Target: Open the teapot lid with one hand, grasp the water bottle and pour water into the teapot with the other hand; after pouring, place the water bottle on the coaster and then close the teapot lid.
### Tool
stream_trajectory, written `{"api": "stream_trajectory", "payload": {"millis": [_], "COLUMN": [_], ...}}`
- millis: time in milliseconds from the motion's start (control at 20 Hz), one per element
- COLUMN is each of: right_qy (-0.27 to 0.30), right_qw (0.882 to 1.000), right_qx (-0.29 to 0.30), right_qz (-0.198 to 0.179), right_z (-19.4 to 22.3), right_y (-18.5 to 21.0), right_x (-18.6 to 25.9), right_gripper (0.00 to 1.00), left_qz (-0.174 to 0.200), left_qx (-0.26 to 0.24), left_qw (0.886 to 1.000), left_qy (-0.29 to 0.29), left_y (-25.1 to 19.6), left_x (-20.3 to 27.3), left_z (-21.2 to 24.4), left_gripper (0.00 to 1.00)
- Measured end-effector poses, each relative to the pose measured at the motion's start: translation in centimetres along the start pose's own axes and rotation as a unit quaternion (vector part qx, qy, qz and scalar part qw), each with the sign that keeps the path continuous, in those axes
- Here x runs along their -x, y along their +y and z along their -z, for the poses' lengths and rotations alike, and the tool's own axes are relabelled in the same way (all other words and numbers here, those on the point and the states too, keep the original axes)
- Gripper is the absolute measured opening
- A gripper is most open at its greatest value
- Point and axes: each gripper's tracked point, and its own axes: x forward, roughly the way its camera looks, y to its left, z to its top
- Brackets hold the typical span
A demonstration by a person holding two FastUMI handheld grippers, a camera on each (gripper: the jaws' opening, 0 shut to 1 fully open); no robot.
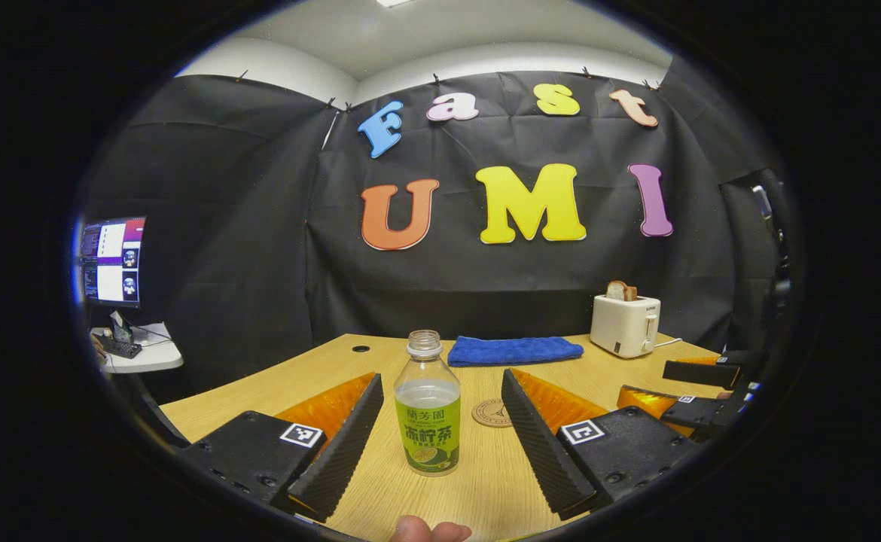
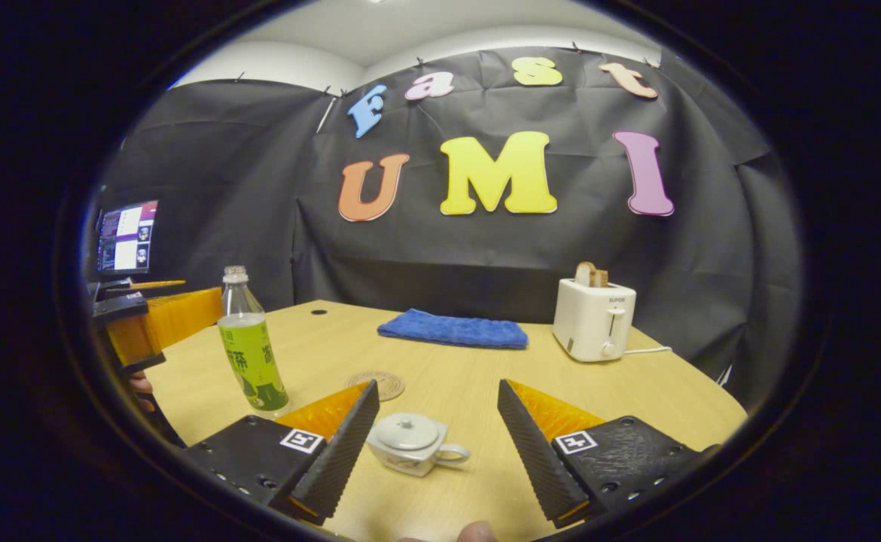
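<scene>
In the left gripper view, the left gripper [image 1: 434, 429] is standing wide open, with the water bottle [image 1: 427, 406] sitting upright between its two fingers and touching neither. The bottle is standing uncapped on the wooden table [image 1: 290, 380], partly filled with clear liquid. The coaster [image 1: 492, 412] is lying flat on the table just beside the bottle, on the side toward the toaster [image 1: 625, 324]. A folded blue towel [image 1: 514, 350] is lying beyond the bottle, near the far table edge.

In the right gripper view, the right gripper [image 2: 437, 444] is also standing wide open and gripping nothing. The teapot [image 2: 414, 444] is sitting on the table between its fingers, clear of both, with the lid [image 2: 408, 431] seated on top and the handle pointing away from the bottle. The teapot is sitting near the bottle, with the coaster between and behind them.
</scene>
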Motion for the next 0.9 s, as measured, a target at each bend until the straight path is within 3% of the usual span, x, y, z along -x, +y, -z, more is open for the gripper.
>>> {"api": "stream_trajectory", "payload": {"millis": [250,300,400,450,600,650,750,850,900], "right_qy": [0.028,0.031,0.040,0.044,0.059,0.059,0.058,0.057,0.054], "right_qw": [0.999,0.999,0.999,0.999,0.998,0.998,0.998,0.998,0.998], "right_qx": [-0.020,-0.019,-0.016,-0.016,-0.017,-0.017,-0.015,-0.011,-0.004], "right_qz": [0.012,0.014,0.019,0.021,0.023,0.025,0.025,0.035,0.028], "right_z": [1.9,2.1,2.6,2.9,3.5,3.6,3.5,3.6,3.8], "right_y": [1.7,1.8,2.2,2.4,2.7,2.8,3.0,2.7,2.8], "right_x": [-2.2,-2.6,-3.0,-3.2,-3.2,-3.4,-3.4,-3.6,-3.9], "right_gripper": [0.98,0.94,0.85,0.74,0.59,0.50,0.48,0.07,0.16], "left_qz": [0.004,0.005,0.006,0.007,0.010,0.011,0.012,0.011,0.010], "left_qx": [0.003,0.003,0.002,0.003,0.005,0.006,0.008,0.009,0.009], "left_qw": [1.000,1.000,1.000,1.000,1.000,1.000,1.000,1.000,1.000], "left_qy": [0.005,0.006,0.006,0.007,0.010,0.009,0.009,0.009,0.010], "left_y": [1.0,1.2,1.6,1.7,2.0,2.1,2.2,2.4,2.4], "left_x": [0.1,0.1,0.0,-0.1,-0.3,-0.4,-0.4,-0.5,-0.5], "left_z": [0.5,0.5,0.6,0.7,1.0,1.0,1.0,1.2,1.2], "left_gripper": [0.99,0.99,0.99,0.99,0.99,0.99,0.99,0.99,0.99]}}
